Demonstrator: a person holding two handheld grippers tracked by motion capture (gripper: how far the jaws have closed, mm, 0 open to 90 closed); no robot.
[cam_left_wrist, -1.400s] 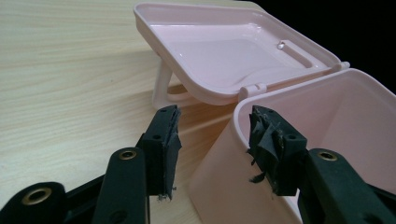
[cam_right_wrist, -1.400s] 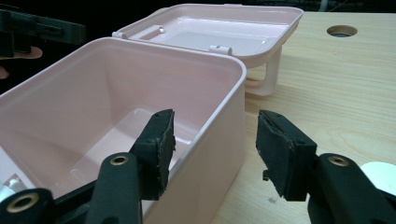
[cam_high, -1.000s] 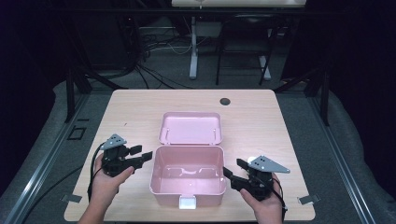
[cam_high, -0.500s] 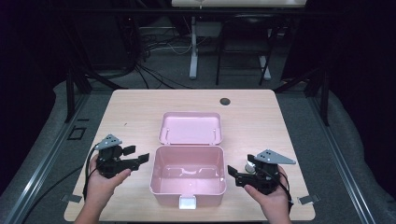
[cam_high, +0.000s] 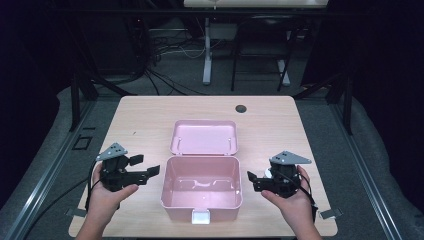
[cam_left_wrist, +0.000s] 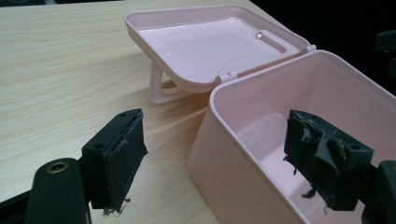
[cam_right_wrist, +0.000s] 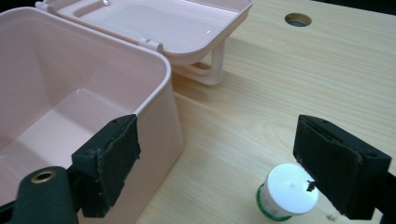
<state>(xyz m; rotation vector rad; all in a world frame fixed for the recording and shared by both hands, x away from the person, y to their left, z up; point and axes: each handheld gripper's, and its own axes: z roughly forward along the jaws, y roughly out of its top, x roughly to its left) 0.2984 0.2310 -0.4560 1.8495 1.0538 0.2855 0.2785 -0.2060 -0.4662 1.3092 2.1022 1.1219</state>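
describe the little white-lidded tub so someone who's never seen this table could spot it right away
Start at the open pink box in the middle of the wooden table. Look to its right side, beneath the right gripper, whose fingers stand open. The small round tub stands there, apart from the box wall: a white lid with a green band, the only loose small item nearby.
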